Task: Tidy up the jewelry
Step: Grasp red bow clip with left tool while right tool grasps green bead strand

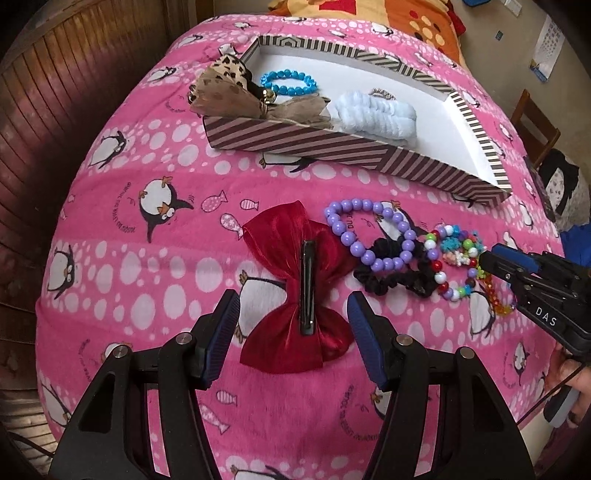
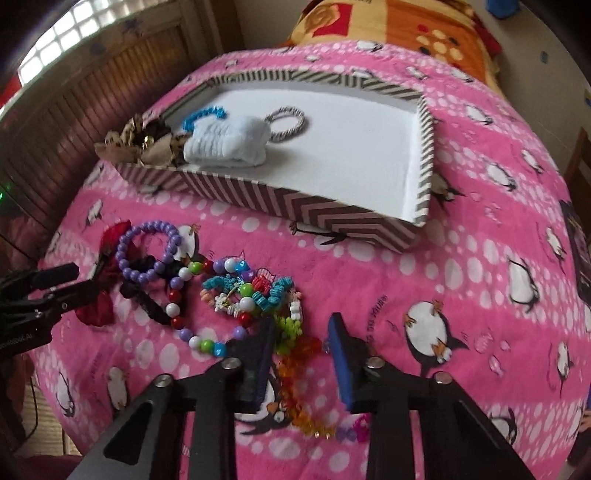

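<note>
A red satin bow [image 1: 295,295] with a black clip lies on the pink blanket, and my left gripper [image 1: 293,317] stands open astride it, the pads apart from the fabric. To the right lie a purple bead bracelet [image 1: 373,236], a black scrunchie [image 1: 399,280] and a multicoloured bead bracelet [image 1: 450,266]. My right gripper [image 2: 301,343] is half narrowed around an orange and green bead strand [image 2: 295,354], with a gap still showing at the right pad. In the striped box [image 2: 295,210] rest a leopard bow [image 2: 147,144], a blue bracelet [image 2: 203,112], a pale blue scrunchie [image 2: 225,146] and a striped ring [image 2: 286,123].
The pink penguin blanket [image 1: 147,295] covers a bed that drops off at the left towards a wooden panelled wall [image 1: 74,92]. An orange patterned pillow [image 2: 406,26] lies behind the box. Turquoise and white trinkets [image 2: 258,291] are tangled by the right gripper. A hand [image 1: 569,376] holds the right tool.
</note>
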